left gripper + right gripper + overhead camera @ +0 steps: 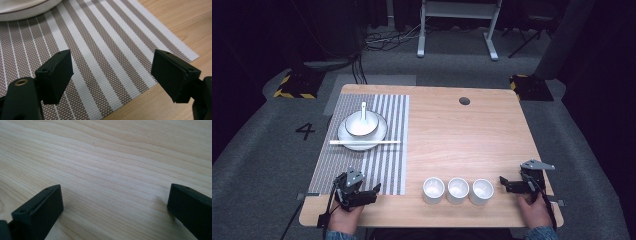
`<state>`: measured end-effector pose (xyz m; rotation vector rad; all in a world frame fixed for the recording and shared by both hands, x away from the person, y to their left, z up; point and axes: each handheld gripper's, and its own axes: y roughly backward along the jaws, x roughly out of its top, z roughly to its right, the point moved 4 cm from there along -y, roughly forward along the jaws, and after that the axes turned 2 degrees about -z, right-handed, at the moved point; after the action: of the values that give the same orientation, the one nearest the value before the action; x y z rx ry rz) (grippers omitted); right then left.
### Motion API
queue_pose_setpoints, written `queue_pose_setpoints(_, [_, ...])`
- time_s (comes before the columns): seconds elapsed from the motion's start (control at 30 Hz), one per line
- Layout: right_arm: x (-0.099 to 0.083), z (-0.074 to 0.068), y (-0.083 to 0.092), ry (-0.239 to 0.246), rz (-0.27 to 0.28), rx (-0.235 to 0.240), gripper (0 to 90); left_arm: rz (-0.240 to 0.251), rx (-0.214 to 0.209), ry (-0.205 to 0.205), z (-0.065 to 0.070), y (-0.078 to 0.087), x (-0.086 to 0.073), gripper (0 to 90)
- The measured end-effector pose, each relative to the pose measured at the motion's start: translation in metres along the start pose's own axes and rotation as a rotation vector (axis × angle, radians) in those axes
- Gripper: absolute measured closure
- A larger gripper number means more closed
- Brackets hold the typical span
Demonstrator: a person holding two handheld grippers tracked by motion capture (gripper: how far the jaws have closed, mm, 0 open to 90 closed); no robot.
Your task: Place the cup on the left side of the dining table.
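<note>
Jaws spread on both, holding nothing. Right gripper (510,185) rests just beside the three white cups (457,190) at the table's (472,135) near edge; left gripper (362,195) over the striped placemat (120,57). Likely pre-grasp: next, straddle the nearest cup's rim.

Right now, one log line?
left gripper: open, over placemat | right gripper: open, beside cups | nothing held
</note>
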<state>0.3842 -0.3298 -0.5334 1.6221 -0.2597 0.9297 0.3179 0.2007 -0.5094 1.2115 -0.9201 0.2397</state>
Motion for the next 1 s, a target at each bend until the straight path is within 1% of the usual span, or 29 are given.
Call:
queue_pose_setpoints(0.1, [0.0, 0.0, 0.0, 0.0, 0.0, 0.0, 0.2, 0.018, -0.004, 0.003, 0.001, 0.006, 0.004, 18.7])
queue_pose_setpoints(0.13, [0.0, 0.0, 0.0, 0.0, 0.0, 0.0, 0.2, 0.033, -0.002, 0.014, 0.003, 0.008, 0.006, 18.9])
queue_pose_setpoints(0.27, [0.0, 0.0, 0.0, 0.0, 0.0, 0.0, 0.2, 0.092, -0.009, 0.029, 0.007, 0.018, 0.013, 19.9])
queue_pose_setpoints(0.3, [0.0, 0.0, 0.0, 0.0, 0.0, 0.0, 0.2, 0.098, -0.009, 0.029, 0.008, 0.02, 0.014, 20.1])
queue_pose_setpoints(0.33, [0.0, 0.0, 0.0, 0.0, 0.0, 0.0, 0.2, 0.105, -0.01, 0.02, 0.009, 0.022, 0.015, 20.1])
queue_pose_setpoints(0.47, [0.0, 0.0, 0.0, 0.0, 0.0, 0.0, 0.2, 0.108, -0.032, 0.019, 0.014, 0.03, 0.02, 20.2])
queue_pose_setpoints(0.6, [0.0, 0.0, 0.0, 0.0, 0.0, 0.0, 0.2, 0.139, -0.048, 0.025, 0.017, 0.037, 0.025, 20.1])
queue_pose_setpoints(0.67, [0.0, 0.0, 0.0, 0.0, 0.0, 0.0, 0.2, 0.154, -0.063, 0.037, 0.019, 0.039, 0.027, 20.1])
queue_pose_setpoints(0.7, [0.0, 0.0, 0.0, 0.0, 0.0, 0.0, 0.2, 0.16, -0.07, 0.035, 0.02, 0.041, 0.028, 20.1])
queue_pose_setpoints(0.77, [0.0, 0.0, 0.0, 0.0, 0.0, 0.0, 0.2, 0.174, -0.07, 0.03, 0.023, 0.043, 0.03, 20.1])
queue_pose_setpoints(1.0, [0.0, 0.0, 0.0, 0.0, 0.0, 0.0, 0.2, 0.185, -0.064, 0.024, 0.025, 0.044, 0.034, 20.1])
